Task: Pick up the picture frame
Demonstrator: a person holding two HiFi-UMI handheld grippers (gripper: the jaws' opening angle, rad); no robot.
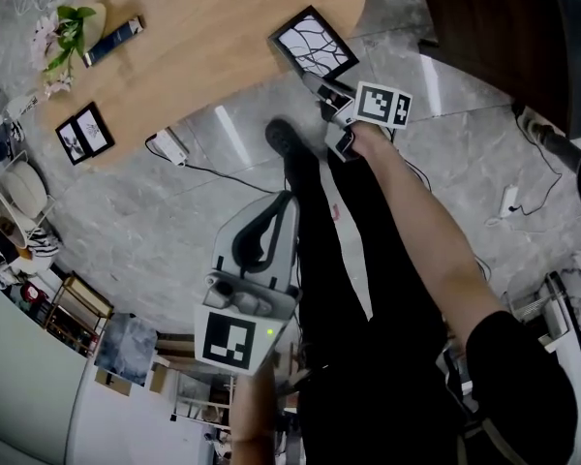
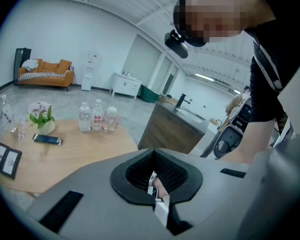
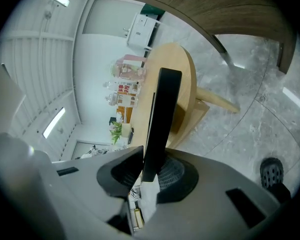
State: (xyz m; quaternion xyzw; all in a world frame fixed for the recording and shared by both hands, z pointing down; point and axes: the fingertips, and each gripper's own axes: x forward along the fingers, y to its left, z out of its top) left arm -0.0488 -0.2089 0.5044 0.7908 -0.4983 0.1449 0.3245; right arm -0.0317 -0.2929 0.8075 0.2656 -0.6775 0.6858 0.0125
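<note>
The black picture frame (image 1: 315, 45), with a white branch-pattern print, is at the near right edge of the round wooden table (image 1: 203, 37). My right gripper (image 1: 321, 90) is shut on its lower edge. In the right gripper view the picture frame (image 3: 162, 119) stands edge-on between the jaws of the right gripper (image 3: 150, 169), with the table (image 3: 165, 84) behind it. My left gripper (image 1: 271, 211) hangs low in front of the person's legs, away from the table. In its own view the left gripper (image 2: 157, 184) has its jaws together with nothing held.
A smaller double picture frame (image 1: 85, 134) lies at the table's left edge. A vase of flowers (image 1: 68, 27) and a dark flat box (image 1: 113, 42) sit further back. Bottles (image 2: 95, 116) stand on the table. A power strip (image 1: 169, 145) and cable lie on the marble floor.
</note>
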